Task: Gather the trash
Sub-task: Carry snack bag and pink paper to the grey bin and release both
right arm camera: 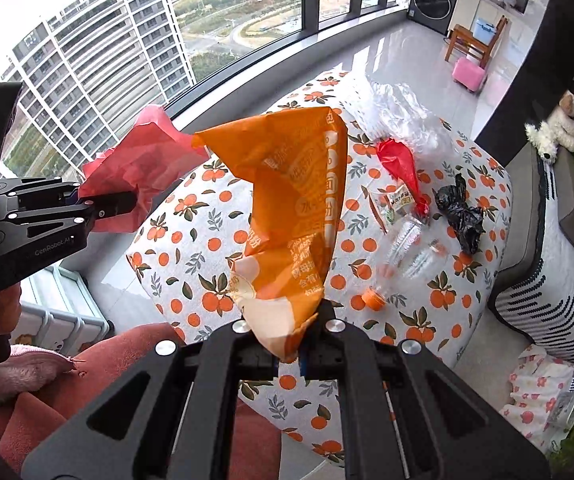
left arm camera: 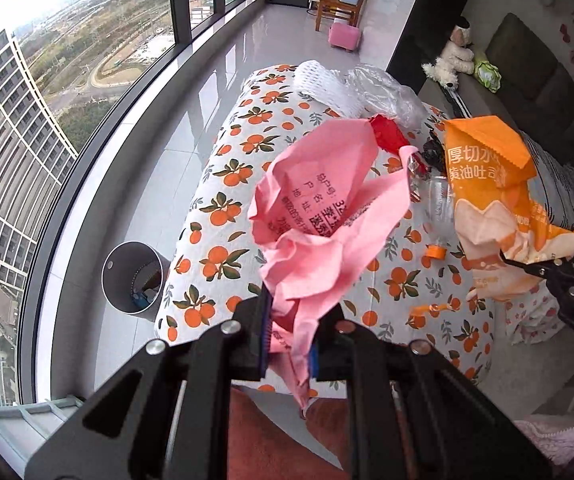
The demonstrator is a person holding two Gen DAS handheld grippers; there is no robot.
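Right now your left gripper is clamped on the crumpled pink paper, and your right gripper pinches the orange bread bag by its bottom corner, both lifted above the table. Both are light, limp and slippery, so grip bunched folds. The bin stands on the floor by the table's left edge; its contents are hard to make out.

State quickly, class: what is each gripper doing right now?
Left gripper: closed, holding the crumpled pink paper.
Right gripper: closed, holding the orange bread bag.
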